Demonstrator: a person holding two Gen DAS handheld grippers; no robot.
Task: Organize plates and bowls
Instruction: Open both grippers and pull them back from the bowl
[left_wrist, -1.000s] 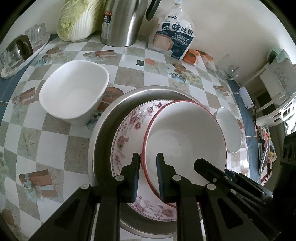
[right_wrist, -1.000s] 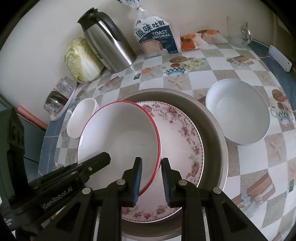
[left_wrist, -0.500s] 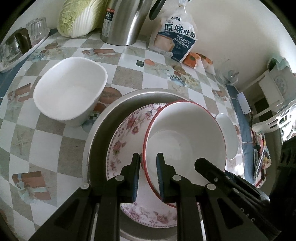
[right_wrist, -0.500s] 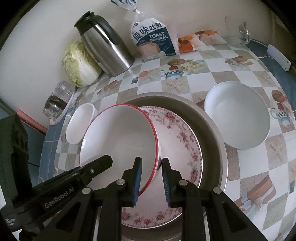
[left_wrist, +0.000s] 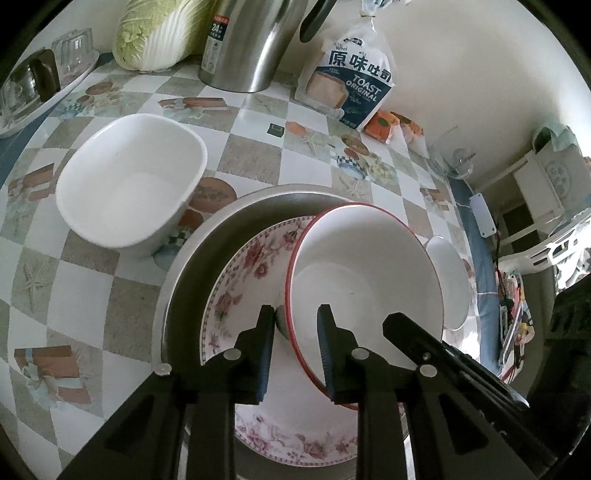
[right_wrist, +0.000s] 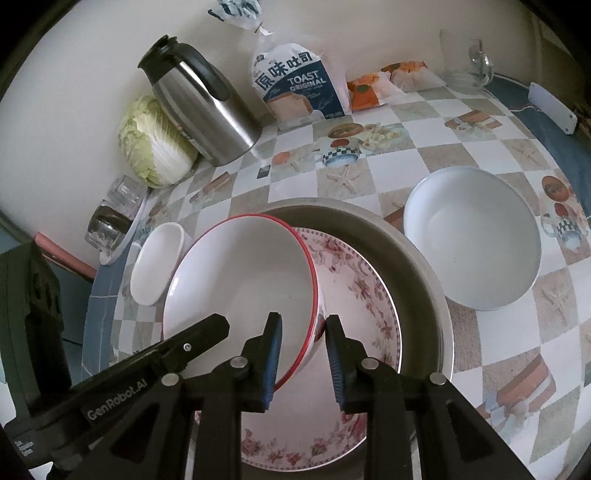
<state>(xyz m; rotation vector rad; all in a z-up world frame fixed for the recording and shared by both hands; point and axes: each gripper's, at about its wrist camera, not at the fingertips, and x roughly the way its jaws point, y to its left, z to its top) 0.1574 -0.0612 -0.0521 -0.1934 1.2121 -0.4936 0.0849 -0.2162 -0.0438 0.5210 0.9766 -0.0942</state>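
Note:
A red-rimmed white bowl (left_wrist: 365, 280) (right_wrist: 243, 288) is held above a floral plate (left_wrist: 255, 273) (right_wrist: 362, 295) that lies in a round metal tray (left_wrist: 192, 258) (right_wrist: 417, 254). My left gripper (left_wrist: 295, 332) is shut on the bowl's left rim. My right gripper (right_wrist: 303, 339) is shut on the bowl's right rim. A white rounded-square bowl (left_wrist: 129, 184) (right_wrist: 157, 266) stands left of the tray. A round white bowl (right_wrist: 472, 236) (left_wrist: 448, 280) stands right of it.
At the back wall stand a steel thermos jug (right_wrist: 203, 103), a cabbage (right_wrist: 155, 144), a toast bag (right_wrist: 295, 85), orange snack packs (right_wrist: 369, 88) and a glass mug (right_wrist: 465, 62). Glasses on a small tray (right_wrist: 114, 214) sit at the left table edge.
Both grippers have lifted the red-rimmed bowl a little and drawn back; the cameras rose, so the tray and plate look farther below.

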